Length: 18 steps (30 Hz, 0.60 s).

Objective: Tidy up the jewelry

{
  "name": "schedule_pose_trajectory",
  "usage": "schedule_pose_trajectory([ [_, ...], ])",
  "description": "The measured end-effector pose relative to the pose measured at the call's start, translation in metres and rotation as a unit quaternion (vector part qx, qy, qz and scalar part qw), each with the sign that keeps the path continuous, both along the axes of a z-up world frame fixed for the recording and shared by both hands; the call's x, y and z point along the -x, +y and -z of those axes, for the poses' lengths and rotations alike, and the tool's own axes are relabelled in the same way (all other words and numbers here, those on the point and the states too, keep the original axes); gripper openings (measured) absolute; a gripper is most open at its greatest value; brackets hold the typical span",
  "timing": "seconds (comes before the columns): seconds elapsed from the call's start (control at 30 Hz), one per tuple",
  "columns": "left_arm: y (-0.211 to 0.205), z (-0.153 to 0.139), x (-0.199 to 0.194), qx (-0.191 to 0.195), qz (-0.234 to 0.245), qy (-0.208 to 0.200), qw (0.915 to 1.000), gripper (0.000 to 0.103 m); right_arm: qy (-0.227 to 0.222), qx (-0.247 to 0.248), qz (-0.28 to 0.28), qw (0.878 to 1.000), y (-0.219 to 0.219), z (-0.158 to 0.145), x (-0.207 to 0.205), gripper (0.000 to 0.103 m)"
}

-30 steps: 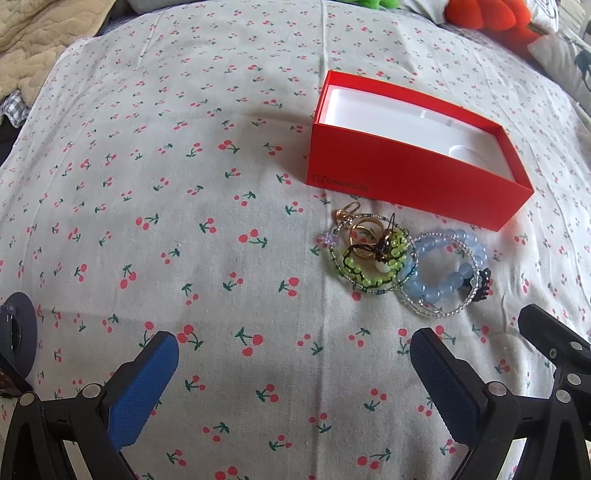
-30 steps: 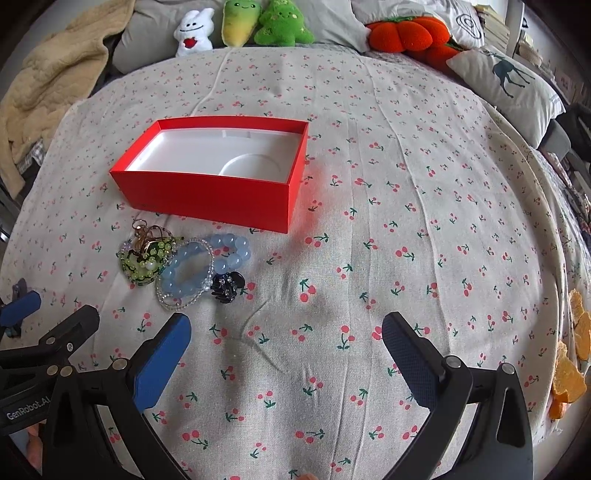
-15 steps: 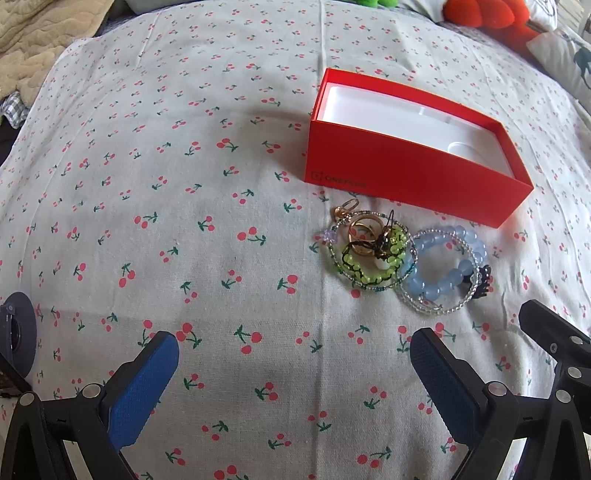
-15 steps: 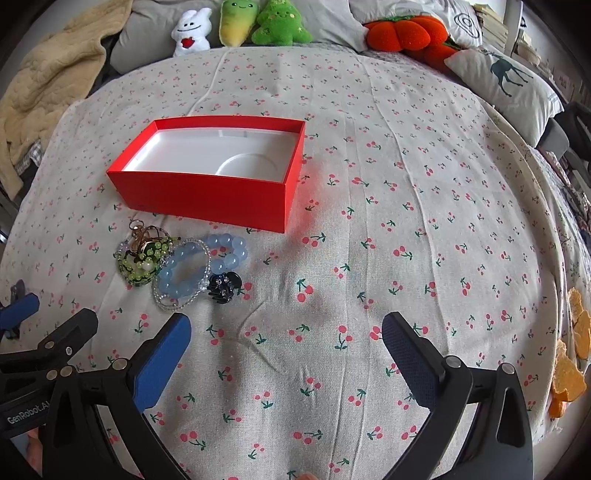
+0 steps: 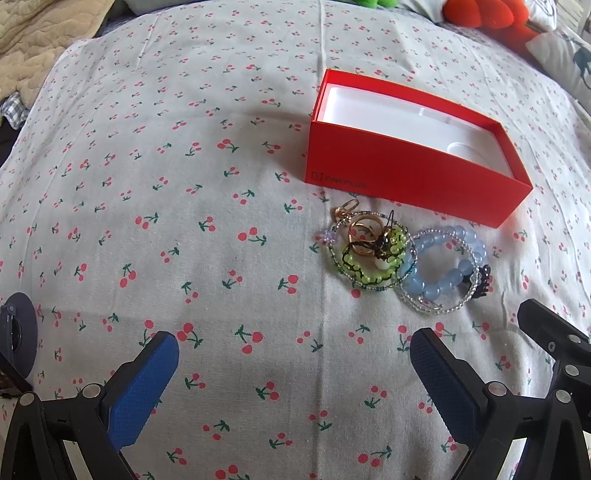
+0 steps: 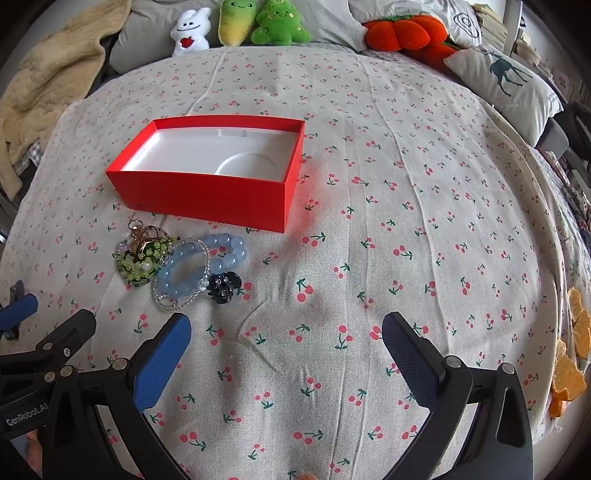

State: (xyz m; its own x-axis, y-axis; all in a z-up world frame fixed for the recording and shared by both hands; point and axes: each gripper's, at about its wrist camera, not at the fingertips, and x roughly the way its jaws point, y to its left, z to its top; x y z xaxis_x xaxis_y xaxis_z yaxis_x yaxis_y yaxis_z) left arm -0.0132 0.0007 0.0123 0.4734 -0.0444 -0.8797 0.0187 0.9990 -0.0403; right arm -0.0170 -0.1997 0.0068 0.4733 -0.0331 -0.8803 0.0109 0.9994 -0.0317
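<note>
An open red box [image 5: 413,181] with a white empty inside lies on the cherry-print bedspread; it also shows in the right wrist view [image 6: 207,195]. In front of it lies a pile of jewelry: a green bead bracelet with gold rings [image 5: 369,254] [image 6: 142,258], a blue bead bracelet [image 5: 443,273] [image 6: 199,266] and a small black hair claw [image 5: 482,282] [image 6: 223,286]. My left gripper [image 5: 293,365] is open and empty, below and left of the pile. My right gripper [image 6: 286,347] is open and empty, below and right of the pile.
Plush toys [image 6: 236,22], an orange plush [image 6: 402,31] and a deer-print pillow [image 6: 506,81] line the far and right edges of the bed. A beige blanket [image 6: 40,85] lies at the far left. The bedspread [image 6: 406,221] stretches right of the box.
Both grippers have drifted slightly; the box and jewelry sit a little lower and more to the left in the right wrist view. Nothing was taken hold of.
</note>
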Motion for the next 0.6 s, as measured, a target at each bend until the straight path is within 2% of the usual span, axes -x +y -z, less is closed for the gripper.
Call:
schedule_pose_trajectory([
  [0.37,0.003,-0.001,-0.001,-0.004,0.001,-0.001,1.0,0.103,0.001,-0.001,0.001,1.0,0.0,0.0,0.0,0.103],
  [0.6,0.012,-0.008,-0.005,0.006,-0.01,-0.005,0.9999,0.103,0.002,-0.005,-0.004,1.0,0.0,0.0,-0.001,0.103],
])
